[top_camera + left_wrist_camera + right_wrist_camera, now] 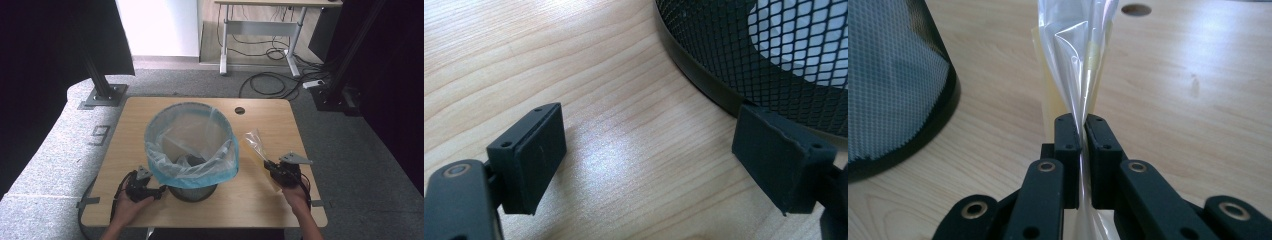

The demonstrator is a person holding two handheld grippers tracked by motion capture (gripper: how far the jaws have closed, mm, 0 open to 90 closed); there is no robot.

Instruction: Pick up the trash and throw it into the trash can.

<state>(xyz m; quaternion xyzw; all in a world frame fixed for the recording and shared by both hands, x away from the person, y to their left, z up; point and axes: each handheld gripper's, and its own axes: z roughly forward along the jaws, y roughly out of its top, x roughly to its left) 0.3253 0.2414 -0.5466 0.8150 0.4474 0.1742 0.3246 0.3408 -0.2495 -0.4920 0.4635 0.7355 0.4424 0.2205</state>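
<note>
The clear plastic bag [1079,55], thin, glossy and creased with a yellowish tint, is pinched between the flat black pads of the right tongs [1082,131], which are closed tight on it near the desk's [260,197] right edge, the film rising crumpled above the pads. The left tongs [649,160] stand wide with nothing between them, low over the pale wood-grain desk near its front left, just beside the round black wire-mesh bin [744,60] lined with a blue-rimmed translucent bag [192,142]
</note>
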